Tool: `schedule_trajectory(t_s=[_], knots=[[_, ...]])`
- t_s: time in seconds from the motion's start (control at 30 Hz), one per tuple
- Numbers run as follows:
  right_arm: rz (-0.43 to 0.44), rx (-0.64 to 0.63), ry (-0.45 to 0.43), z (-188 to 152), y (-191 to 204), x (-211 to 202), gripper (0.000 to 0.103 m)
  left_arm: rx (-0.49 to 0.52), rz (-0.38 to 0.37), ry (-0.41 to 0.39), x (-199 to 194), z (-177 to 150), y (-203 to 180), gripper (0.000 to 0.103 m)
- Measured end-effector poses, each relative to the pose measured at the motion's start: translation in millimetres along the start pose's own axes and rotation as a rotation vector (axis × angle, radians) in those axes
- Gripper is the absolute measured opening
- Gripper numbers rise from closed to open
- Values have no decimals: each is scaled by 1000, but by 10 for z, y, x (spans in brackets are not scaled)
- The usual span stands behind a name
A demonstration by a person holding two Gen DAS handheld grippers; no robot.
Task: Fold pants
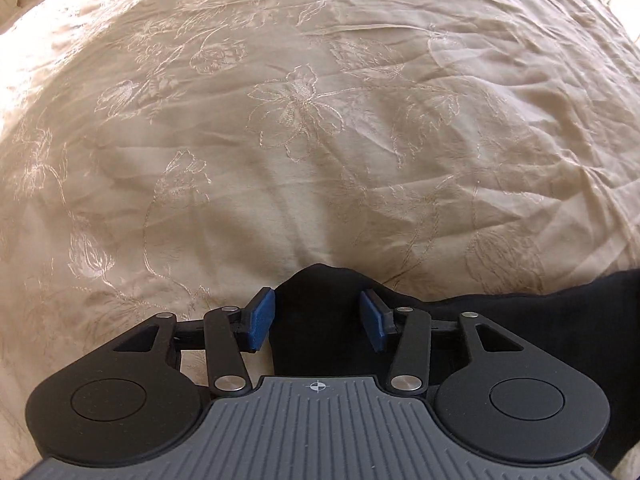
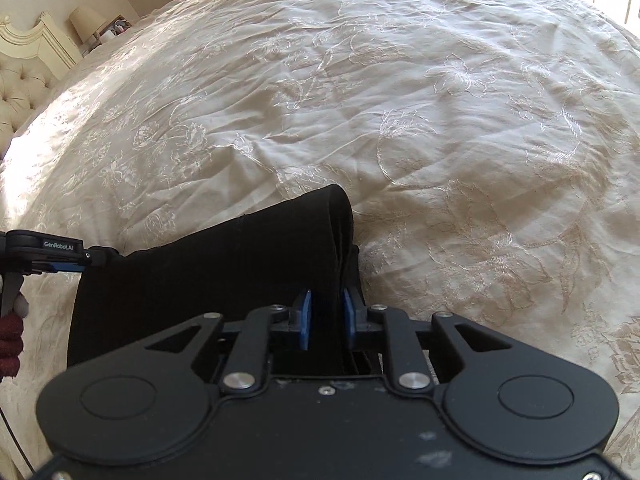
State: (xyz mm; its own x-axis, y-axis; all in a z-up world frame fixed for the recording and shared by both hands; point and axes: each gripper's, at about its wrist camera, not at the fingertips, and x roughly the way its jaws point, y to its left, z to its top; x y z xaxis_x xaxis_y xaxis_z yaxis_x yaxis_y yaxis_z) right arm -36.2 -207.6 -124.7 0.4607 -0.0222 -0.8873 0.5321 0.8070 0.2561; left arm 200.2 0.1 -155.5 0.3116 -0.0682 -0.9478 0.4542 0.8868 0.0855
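Pants [image 2: 224, 264]: a black garment lying on a cream bedspread [image 2: 440, 120] embroidered with pale floral outlines, which serves as the reference surface throughout. In the right wrist view the pants occupy the near part of the bedspread, spreading as a broad dark panel from the left gripper [image 2: 60, 258] at the picture's left edge to a folded, layered edge that rises to a rounded peak just ahead of the right gripper [image 2: 327, 316]. The right gripper's blue pads [image 2: 306, 314] stand close together with the layered edge of the pants running between them, and they appear to pinch that fabric. In the left wrist view a bunched hump of the pants [image 1: 316, 320] rises between the blue pads [image 1: 262, 318] of the left gripper [image 1: 318, 318]; the pads stand well apart, one pad lies against the fabric's side while the other shows no clear contact, so the grasp cannot be told. From that hump the dark cloth [image 1: 560, 312] runs off to the right edge of the view, over the near margin of the bedspread. At the far left of the bedspread in the right wrist view stand a tufted cream headboard [image 2: 24, 88] and a lamp [image 2: 86, 22]; a dark red sleeve [image 2: 10, 340] shows beneath the left gripper.
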Motion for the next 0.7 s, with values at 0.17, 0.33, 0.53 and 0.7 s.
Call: schedule_trajectory(t_s=[0.17, 0.33, 0.53, 0.7], knots=[[-23, -21, 11, 6, 1, 50, 27, -65, 0, -54, -273, -112, 67, 46], [-23, -30, -12, -3, 14, -63, 30, -119, -15, -94, -598, -435, 119, 45], [-43, -73, -50, -187, 79, -232, 41, -79, -27, 24, -507, -1017, -45, 45], [-92, -140, -10, -475, 88, -182, 44, -86, -30, 39, -492, -1310, -99, 46]])
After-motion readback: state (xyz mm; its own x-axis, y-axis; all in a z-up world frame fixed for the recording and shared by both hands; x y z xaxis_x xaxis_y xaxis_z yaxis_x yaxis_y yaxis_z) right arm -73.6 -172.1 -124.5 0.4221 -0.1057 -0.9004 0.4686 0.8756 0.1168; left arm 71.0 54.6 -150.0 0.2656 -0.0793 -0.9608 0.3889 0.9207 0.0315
